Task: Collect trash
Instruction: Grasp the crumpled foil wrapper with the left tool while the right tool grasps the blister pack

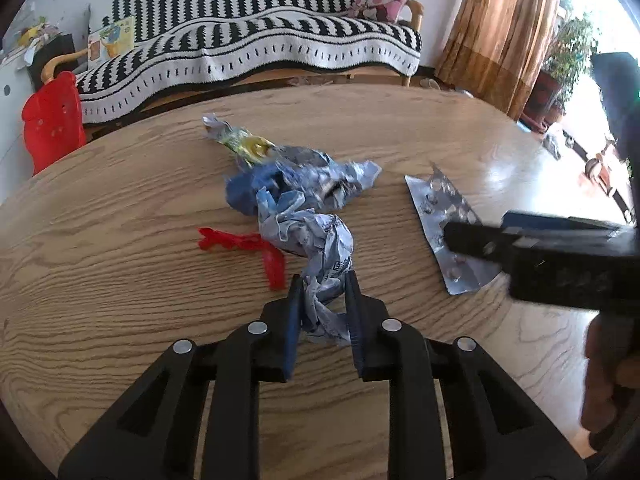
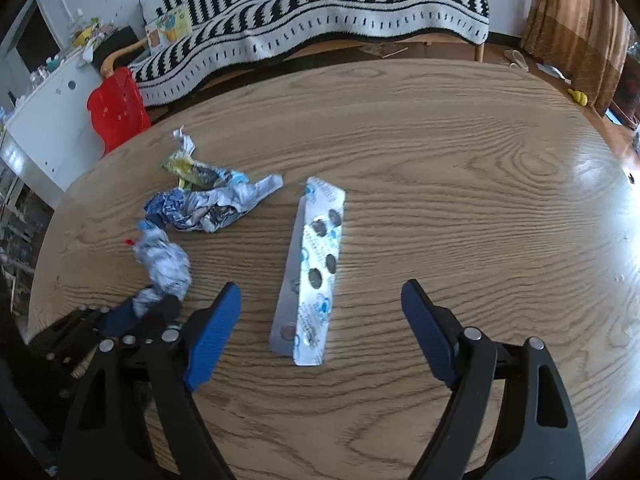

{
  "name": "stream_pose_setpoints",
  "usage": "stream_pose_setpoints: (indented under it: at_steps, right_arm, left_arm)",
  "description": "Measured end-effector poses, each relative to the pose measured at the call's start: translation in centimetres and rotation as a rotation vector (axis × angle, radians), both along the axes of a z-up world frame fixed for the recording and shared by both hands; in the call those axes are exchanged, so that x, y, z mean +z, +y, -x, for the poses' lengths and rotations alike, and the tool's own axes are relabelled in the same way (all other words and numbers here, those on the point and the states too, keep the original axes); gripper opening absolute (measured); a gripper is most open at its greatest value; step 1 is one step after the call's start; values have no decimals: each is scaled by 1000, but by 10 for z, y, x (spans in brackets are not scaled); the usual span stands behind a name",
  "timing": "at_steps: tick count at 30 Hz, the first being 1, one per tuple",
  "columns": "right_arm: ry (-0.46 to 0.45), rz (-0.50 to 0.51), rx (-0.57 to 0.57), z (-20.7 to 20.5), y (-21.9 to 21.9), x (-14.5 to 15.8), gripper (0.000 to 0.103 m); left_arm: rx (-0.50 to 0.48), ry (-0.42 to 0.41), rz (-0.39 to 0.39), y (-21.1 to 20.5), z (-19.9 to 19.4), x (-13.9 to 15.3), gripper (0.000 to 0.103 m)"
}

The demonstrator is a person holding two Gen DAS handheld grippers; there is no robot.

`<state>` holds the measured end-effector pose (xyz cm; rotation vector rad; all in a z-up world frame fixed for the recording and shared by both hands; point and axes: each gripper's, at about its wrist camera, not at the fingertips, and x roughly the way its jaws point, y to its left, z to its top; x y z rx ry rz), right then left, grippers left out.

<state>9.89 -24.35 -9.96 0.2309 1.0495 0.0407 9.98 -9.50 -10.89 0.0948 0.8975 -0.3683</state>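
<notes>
- The left claw [image 1: 323,280] is clamped on a crumpled wrapper [image 1: 320,248] on the tabletop [image 1: 120,240].
- The right claw [image 2: 320,292] stands wide apart, straddling a blister pack [image 2: 316,264].

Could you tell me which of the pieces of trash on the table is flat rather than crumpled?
The silver blister pack, lying between the open right gripper fingers. The blue-white wrappers left of it are all crumpled.
</notes>
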Motion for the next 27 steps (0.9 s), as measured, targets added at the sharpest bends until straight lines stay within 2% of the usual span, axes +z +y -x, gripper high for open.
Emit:
stream_pose_setpoints:
  at_steps: [4, 6, 11, 12, 13, 14, 15, 17, 19, 27]
  right_arm:
    - [29, 18, 36, -5, 11, -7, 77]
    - [40, 37, 54, -5, 17, -11, 72]
    - [40, 121, 92, -2, 28, -14, 69]
    - [39, 135, 97, -1, 29, -14, 61]
    - [37, 147, 100, 0, 30, -14, 39]
    - [33, 165, 104, 1, 31, -13, 33]
    - [32, 154, 107, 3, 29, -12, 15]
    - [34, 109, 102, 7, 22, -9, 15]
    - [19, 128, 94, 11, 17, -4, 15]
    - [-45, 86, 17, 50, -34, 23, 15]
  left_arm:
    - [22, -7, 35, 10, 2, 12, 20]
    - [37, -11, 53, 13, 3, 19, 20]
    - [63, -10, 52, 14, 1, 25, 20]
    - [64, -9, 49, 13, 1, 25, 20]
    - [67, -9, 47, 12, 1, 26, 20]
    - [67, -9, 47, 12, 0, 27, 20]
    - [68, -10, 47, 10, 0, 28, 20]
    - [69, -10, 49, 9, 0, 29, 20]
    - [68, -14, 52, 4, 2, 31, 20]
    - [22, -36, 57, -36, 17, 43, 20]
